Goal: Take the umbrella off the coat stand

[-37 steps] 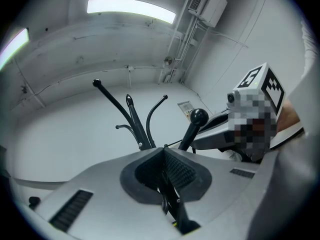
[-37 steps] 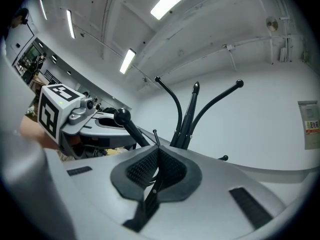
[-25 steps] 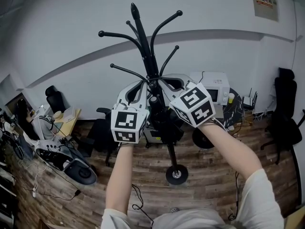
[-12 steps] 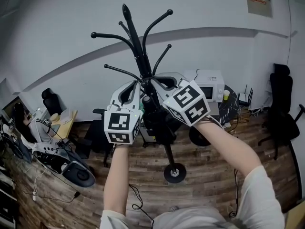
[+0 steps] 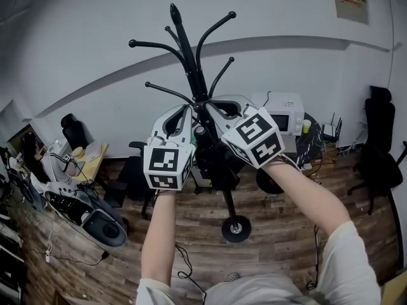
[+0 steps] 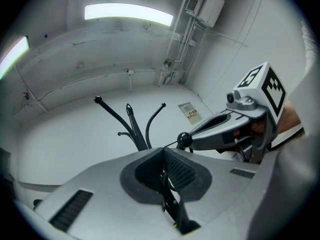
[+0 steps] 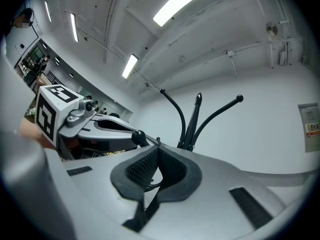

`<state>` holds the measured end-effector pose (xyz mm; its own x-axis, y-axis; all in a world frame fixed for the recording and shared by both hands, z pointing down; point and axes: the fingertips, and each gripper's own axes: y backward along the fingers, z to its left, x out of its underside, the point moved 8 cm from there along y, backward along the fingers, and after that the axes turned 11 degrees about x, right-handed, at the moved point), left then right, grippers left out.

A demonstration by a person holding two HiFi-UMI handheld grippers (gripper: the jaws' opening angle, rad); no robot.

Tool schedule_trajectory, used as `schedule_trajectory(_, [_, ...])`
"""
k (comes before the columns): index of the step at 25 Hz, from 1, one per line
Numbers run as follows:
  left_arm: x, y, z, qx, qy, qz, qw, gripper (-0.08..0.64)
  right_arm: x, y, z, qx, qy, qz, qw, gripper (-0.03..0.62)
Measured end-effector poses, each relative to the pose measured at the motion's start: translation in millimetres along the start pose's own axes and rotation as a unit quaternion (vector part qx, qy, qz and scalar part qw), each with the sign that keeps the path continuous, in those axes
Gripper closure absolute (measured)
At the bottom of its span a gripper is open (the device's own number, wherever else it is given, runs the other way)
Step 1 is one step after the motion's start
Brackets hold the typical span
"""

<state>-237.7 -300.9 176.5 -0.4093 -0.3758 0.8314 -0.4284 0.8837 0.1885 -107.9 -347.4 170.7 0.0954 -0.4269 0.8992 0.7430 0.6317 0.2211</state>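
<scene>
Still no change: my left gripper (image 6: 164,166) and right gripper (image 7: 156,164) stay clenched on the thin black strap (image 6: 168,200) of the black folded umbrella (image 5: 213,164), which hangs against the black metal coat stand (image 5: 191,56); lift-off pending.

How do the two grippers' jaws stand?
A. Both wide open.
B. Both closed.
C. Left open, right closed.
B: on the left gripper and the right gripper the pads meet, with only a thin dark cord pinched between them.

coat stand (image 5: 193,62) slid left in frame then back, head cam wobble only
</scene>
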Motion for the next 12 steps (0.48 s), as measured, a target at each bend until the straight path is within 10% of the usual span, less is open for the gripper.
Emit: schedule_trajectory(12, [-8.3,6.7,0.0,-0.003,-0.002,-0.007,1.0,0.537,-7.8,4.4,1.9,0.0,0.0,-0.007,1.0,0.583])
